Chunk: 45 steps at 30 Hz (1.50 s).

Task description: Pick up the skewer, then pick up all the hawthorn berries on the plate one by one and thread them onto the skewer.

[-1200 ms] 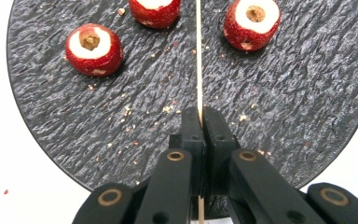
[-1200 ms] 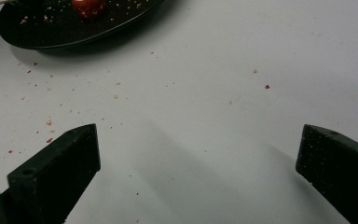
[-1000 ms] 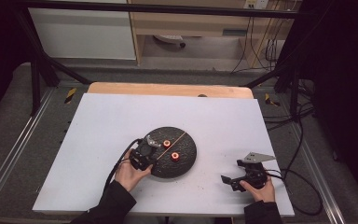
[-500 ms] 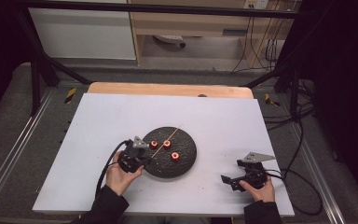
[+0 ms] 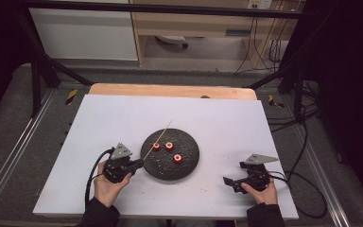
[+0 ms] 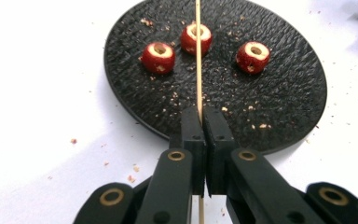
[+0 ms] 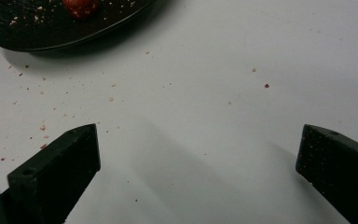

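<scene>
Since a moment ago, the left gripper (image 5: 139, 164) has slid away from the black plate (image 5: 189, 163) toward the table's left side, pulling the thin wooden stick (image 6: 198, 56) with it. Its jaws are pressed together on the stick, which points out over the plate, past three little red fruit rings (image 6: 196, 38). The right gripper (image 5: 228, 181) rests on the white table (image 5: 123, 118) with its jaws wide apart and nothing in them. To poke a ring well, I think the stick should aim straight at its hole and go in slowly.
</scene>
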{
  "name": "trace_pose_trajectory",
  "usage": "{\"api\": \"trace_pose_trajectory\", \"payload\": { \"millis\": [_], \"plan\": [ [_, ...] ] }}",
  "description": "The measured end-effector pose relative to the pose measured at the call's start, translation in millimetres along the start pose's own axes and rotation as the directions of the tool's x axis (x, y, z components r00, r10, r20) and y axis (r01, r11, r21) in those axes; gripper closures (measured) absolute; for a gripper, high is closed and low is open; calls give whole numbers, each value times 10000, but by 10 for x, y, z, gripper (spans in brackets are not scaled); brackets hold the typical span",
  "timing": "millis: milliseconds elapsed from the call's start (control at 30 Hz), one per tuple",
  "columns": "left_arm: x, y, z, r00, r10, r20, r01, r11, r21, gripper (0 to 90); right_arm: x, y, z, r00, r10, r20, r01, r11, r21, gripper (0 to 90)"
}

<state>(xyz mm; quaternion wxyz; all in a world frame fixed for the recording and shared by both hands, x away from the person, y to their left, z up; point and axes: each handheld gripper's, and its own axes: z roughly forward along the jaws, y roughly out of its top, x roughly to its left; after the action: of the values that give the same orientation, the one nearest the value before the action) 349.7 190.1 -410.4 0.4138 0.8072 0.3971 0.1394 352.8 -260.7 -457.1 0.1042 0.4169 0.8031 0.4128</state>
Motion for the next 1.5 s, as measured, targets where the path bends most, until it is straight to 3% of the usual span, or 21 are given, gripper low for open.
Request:
{"api": "trace_pose_trajectory", "payload": {
  "millis": [300, 733, 1133, 1500],
  "plan": [
    [65, -159, -113, 9999, -61, 98, 66, 9985, -551, 882, 53, 52, 14, 10000, -33, 72, 33, 10000, -16, 6],
    [169, -359, -196, 9998, 40, 195, -23, 9962, -865, 882, 182, 194, 92, 9997, -145, 192, 143, 9999, 67, 6],
    [206, -487, -252, 9994, 141, 328, -107, 9948, -1009, 882, 396, 475, 218, 9989, -331, 329, 320, 9989, 334, 6],
    [247, -516, -256, 9992, 33, 395, 9, 9943, -1070, 882, 689, 851, 489, 9977, -675, -61, 677, 9962, 554, 15]
  ]
}}
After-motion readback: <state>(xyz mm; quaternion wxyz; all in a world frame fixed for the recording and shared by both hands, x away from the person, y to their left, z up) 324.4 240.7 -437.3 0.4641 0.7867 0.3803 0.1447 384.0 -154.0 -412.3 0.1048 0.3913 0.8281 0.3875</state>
